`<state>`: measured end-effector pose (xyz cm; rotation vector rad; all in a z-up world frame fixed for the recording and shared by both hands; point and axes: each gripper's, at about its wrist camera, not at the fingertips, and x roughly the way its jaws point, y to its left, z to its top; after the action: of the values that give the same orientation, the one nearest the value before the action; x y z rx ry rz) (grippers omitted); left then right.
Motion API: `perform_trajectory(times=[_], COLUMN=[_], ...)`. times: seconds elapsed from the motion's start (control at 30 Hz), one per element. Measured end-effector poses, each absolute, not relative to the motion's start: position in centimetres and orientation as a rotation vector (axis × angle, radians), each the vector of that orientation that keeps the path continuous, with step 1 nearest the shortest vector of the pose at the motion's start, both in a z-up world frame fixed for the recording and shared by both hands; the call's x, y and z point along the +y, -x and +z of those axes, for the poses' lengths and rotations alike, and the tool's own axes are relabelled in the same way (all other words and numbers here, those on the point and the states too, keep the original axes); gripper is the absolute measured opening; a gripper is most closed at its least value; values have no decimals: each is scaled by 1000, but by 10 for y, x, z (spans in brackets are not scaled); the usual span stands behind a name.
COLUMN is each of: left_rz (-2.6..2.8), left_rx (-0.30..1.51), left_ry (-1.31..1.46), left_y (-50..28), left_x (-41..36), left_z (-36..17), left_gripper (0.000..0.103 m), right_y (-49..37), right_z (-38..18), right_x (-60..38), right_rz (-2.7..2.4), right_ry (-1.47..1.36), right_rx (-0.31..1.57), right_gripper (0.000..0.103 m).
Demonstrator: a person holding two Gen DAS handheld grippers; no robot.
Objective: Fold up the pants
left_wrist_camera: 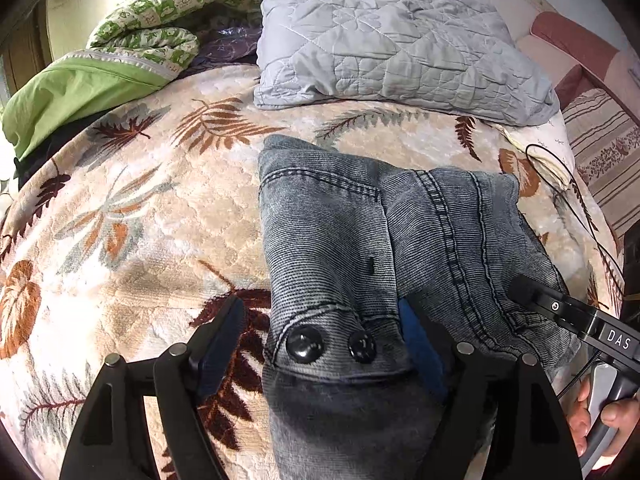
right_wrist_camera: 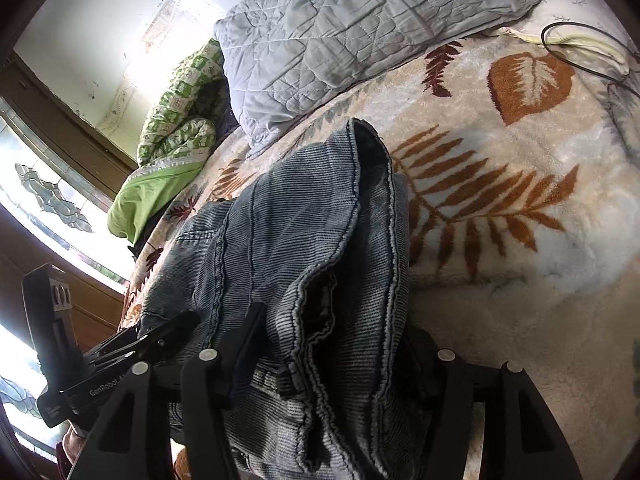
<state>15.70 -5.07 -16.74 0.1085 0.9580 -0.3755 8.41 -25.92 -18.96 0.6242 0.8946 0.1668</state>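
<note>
The left gripper has matte black wedge-shaped fingers with blue pads on their inner faces and round silver pin heads at the joints. The right gripper shares the black build and pale pins; seen from the left, its body carries white "DAS" lettering, a small screw and a grey handle.

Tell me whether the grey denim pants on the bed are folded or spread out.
Folded. The grey denim pants lie as a compact, layered bundle on the leaf-patterned blanket, waistband buttons on top, hem edges stacked in the right wrist view.
</note>
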Motion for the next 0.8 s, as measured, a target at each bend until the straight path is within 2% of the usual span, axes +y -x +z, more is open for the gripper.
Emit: perform_trajectory(times=[0.13,0.27,0.7,0.8], left_rz=[-305,-264,-134,-112], left_rx=[864,805,619,567], left_ry=[-160,-166,-224,-223], left_y=[-125,-93,-10,5], left_x=[-43,-28,1,3], left_z=[-142,-120,-60,-44], left_gripper=[79,86,88,99], right_y=[-64,-32,64,80], right_z=[-161,-136,-60,-43], right_x=[-250,-245,-208,-202], right_rz=[113,104,168,164], right_ry=[-488,-451,-259,-222], right_rx=[841,748,595,569], right_gripper=[63,64,64,65])
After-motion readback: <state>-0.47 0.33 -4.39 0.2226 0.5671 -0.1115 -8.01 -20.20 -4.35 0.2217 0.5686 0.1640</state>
